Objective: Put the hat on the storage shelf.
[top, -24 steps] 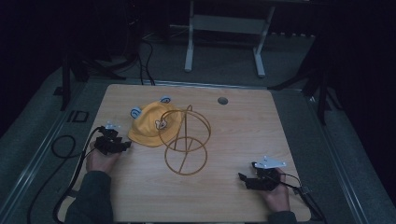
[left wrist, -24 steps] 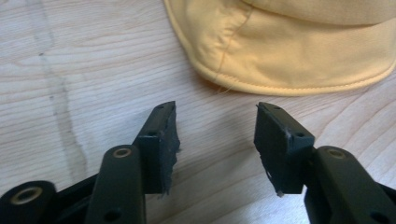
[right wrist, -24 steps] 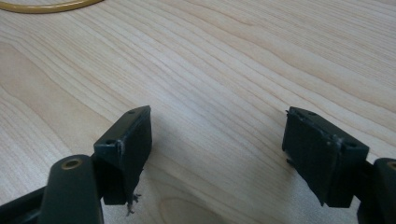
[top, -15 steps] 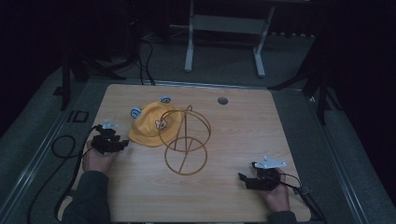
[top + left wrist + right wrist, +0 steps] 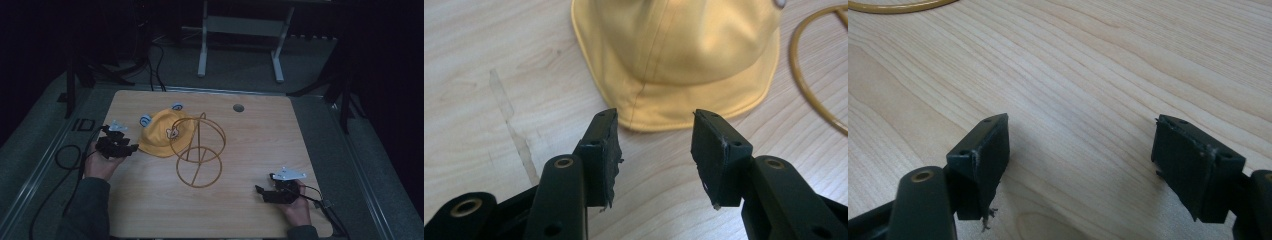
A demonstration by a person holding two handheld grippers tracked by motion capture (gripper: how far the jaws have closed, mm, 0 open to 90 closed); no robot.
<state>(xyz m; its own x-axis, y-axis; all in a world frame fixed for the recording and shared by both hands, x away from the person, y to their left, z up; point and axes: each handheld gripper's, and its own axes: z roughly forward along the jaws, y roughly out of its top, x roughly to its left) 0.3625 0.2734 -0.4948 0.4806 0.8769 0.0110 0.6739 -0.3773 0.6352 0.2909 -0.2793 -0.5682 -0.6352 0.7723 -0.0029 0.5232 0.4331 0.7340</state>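
A yellow cap (image 5: 160, 136) with two small blue-and-white ears lies on the wooden table (image 5: 260, 140), left of centre. A gold wire stand (image 5: 199, 150), with a ring base and a rounded top, is right beside it and overlaps its right edge. My left gripper (image 5: 129, 148) is at the cap's left side. In the left gripper view its jaws (image 5: 654, 135) stand open, a short way from the cap's brim (image 5: 664, 120), with bare wood between them. My right gripper (image 5: 260, 192) rests low at the front right, open over bare table (image 5: 1080, 135). A piece of the gold ring (image 5: 898, 7) lies far ahead of it.
A round cable hole (image 5: 238, 107) sits near the table's far edge. A black cable (image 5: 65, 155) loops off the table's left side. A grey metal frame (image 5: 240, 25) stands on the floor behind. A strip of clear tape (image 5: 511, 130) marks the wood beside the left jaw.
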